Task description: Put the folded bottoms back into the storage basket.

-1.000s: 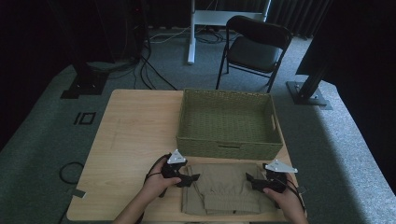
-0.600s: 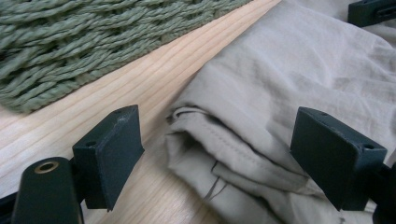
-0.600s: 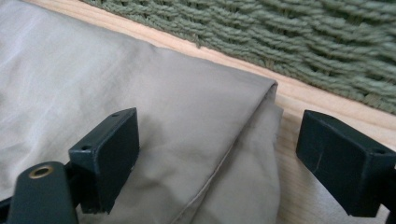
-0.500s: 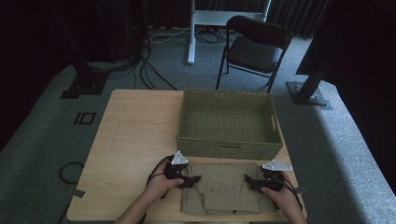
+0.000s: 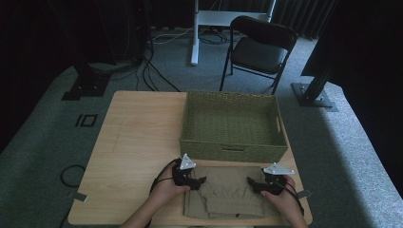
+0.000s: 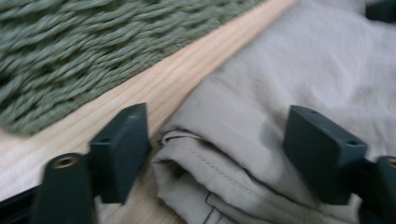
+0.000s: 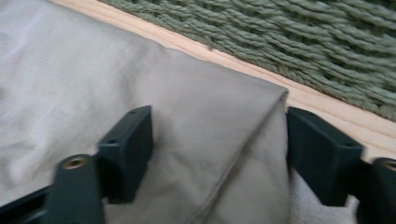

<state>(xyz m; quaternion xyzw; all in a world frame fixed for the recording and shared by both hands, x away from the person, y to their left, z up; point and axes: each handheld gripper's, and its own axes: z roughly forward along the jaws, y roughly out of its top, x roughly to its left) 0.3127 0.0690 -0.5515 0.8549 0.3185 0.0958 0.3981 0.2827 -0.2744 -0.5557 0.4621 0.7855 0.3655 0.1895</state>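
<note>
At the table's near edge, folded trousers (image 5: 227,192) lie before the basket (image 5: 234,124), not yet lifted, both grippers, left (image 5: 196,181) and right (image 5: 253,185), just closing, jaws apart around its far corners

Right gripper (image 7: 219,158) straddling a folded corner of beige cloth (image 7: 187,112), jaws closing in around it, strip of pale table (image 7: 322,100) lying beyond, green woven basket (image 7: 303,42) sitting behind
</note>
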